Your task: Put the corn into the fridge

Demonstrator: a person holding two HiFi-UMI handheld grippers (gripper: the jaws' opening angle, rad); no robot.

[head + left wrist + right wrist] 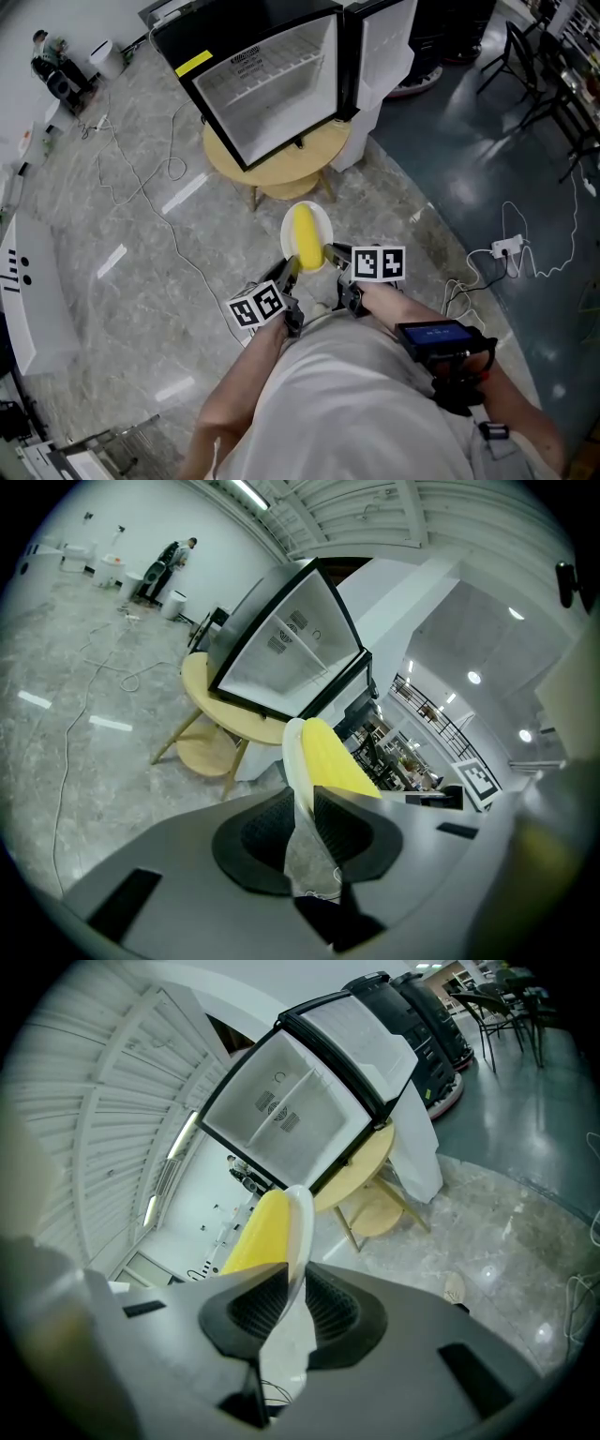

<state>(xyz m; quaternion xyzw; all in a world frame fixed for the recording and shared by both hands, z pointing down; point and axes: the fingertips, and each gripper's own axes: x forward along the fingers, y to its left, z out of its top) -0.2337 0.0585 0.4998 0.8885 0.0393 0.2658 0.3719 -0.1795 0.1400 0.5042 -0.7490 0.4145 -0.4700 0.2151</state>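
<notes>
A yellow corn cob (306,236) lies on a white plate (322,222) held in the air between both grippers. My left gripper (287,269) is shut on the plate's left rim (292,761), with the corn (335,757) just beyond its pads. The right gripper (335,255) is shut on the plate's right rim (300,1232), and the corn (256,1234) shows to its left. Ahead stands the small black fridge (272,70), door swung open, its white inside and wire shelf bare, on a round wooden table (281,167).
Cables (150,187) trail over the marble floor left of the table. The fridge door (384,42) hangs open to the right. A power strip (506,248) lies at right, chairs (539,56) stand far right, and a white counter (33,300) runs along the left edge.
</notes>
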